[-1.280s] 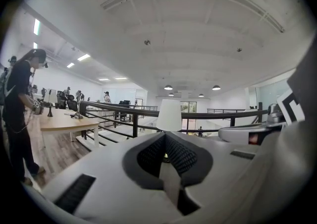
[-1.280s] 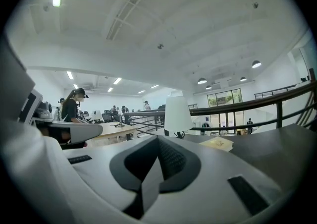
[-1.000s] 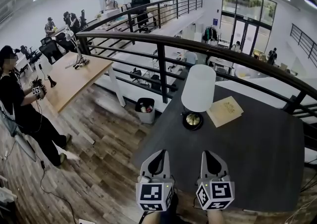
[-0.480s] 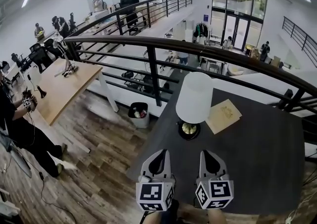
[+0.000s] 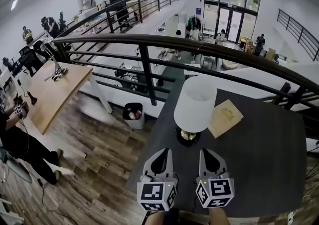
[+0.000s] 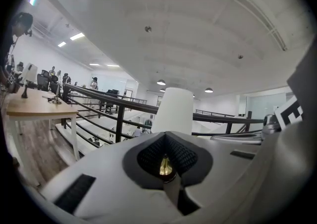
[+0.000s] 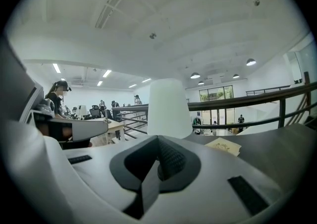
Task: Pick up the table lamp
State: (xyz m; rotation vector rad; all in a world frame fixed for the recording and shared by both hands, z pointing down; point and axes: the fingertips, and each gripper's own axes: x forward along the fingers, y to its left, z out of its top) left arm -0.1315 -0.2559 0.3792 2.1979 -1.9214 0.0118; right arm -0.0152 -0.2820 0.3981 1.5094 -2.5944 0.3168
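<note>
left gripper (image 5: 160, 154), right gripper (image 5: 207, 153), side by side, fingers closed

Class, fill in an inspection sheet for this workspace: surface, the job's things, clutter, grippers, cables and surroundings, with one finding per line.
Surface: dark table, mostly bare.
Job's things: table lamp, upright near the table's left edge, white shade over a dark round base, untouched.
Clutter: tan booklet, lying flat just right of the lamp.
Grippers: left gripper and right gripper, side by side short of the lamp, both shut and empty.
Cables: none seen on the table; a thin cable on the wood floor at left.
Surroundings: black railing behind the table, a bin on the floor near it, a wooden desk, people at a distance.
</note>
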